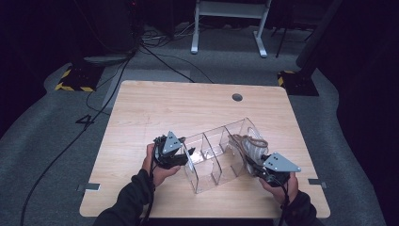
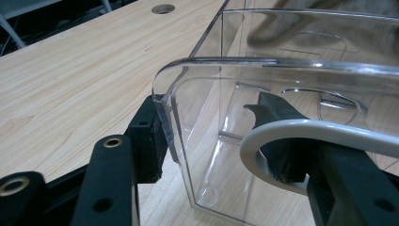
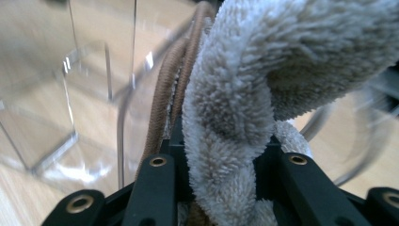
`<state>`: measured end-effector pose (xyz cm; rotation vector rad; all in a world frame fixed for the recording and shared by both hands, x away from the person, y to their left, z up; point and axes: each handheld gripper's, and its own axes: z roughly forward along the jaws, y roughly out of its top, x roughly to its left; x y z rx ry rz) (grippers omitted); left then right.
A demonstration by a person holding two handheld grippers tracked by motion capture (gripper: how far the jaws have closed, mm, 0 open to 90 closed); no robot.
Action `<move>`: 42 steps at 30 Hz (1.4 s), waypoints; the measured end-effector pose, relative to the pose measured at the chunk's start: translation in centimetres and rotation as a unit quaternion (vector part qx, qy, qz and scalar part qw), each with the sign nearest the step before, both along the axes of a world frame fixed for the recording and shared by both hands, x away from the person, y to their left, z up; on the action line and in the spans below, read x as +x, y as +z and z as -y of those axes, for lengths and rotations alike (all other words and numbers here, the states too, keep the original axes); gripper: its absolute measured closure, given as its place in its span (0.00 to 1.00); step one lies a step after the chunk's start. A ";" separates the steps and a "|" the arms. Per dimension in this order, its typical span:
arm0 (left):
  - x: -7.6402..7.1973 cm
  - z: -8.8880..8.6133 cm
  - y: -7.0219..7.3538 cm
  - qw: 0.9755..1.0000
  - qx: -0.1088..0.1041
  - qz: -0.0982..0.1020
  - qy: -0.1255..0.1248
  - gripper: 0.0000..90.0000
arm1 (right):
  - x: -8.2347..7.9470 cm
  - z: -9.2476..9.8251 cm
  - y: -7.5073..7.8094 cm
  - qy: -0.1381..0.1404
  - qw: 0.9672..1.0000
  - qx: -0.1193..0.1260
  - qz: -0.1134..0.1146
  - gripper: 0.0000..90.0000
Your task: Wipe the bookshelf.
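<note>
A clear plastic organizer [image 1: 211,162] with several compartments lies on the wooden table. My left gripper [image 1: 188,154] is at its left end. In the left gripper view the jaws [image 2: 207,115] straddle the organizer's rounded corner [image 2: 162,89]. One pad presses the outside of the wall, and the other jaw sits inside against a grey-white curved band [image 2: 282,129]. My right gripper [image 1: 256,161] is at the organizer's right end, shut on a fluffy beige cloth bundle [image 1: 252,149] wound with a brown cord [image 1: 251,140]. The right gripper view shows the cloth [image 3: 263,70] pinched between the jaws [image 3: 221,139], with the cord [image 3: 167,84] alongside.
The table [image 1: 188,108] has a round cable hole [image 1: 237,97] near its far edge. Both of the person's sleeved forearms come in from the near edge. On the floor beyond are cables, a white desk frame [image 1: 230,28] and yellow-black striped stand bases [image 1: 75,80].
</note>
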<state>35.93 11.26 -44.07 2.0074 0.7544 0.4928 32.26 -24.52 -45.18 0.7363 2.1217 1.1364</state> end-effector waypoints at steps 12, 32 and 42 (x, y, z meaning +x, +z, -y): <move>0.1 0.0 0.1 1.000 0.006 -0.002 -0.004 0.51 | 0.5 -0.4 -3.5 0.014 0.997 -0.040 -0.069 0.77; 1.1 -0.4 0.4 0.999 0.028 0.019 0.003 0.50 | -2.8 2.1 4.4 -0.003 0.995 0.059 0.078 0.76; 1.1 -1.9 0.7 1.000 0.015 0.018 -0.006 0.27 | -3.2 5.1 6.6 -0.057 0.983 0.124 0.124 0.76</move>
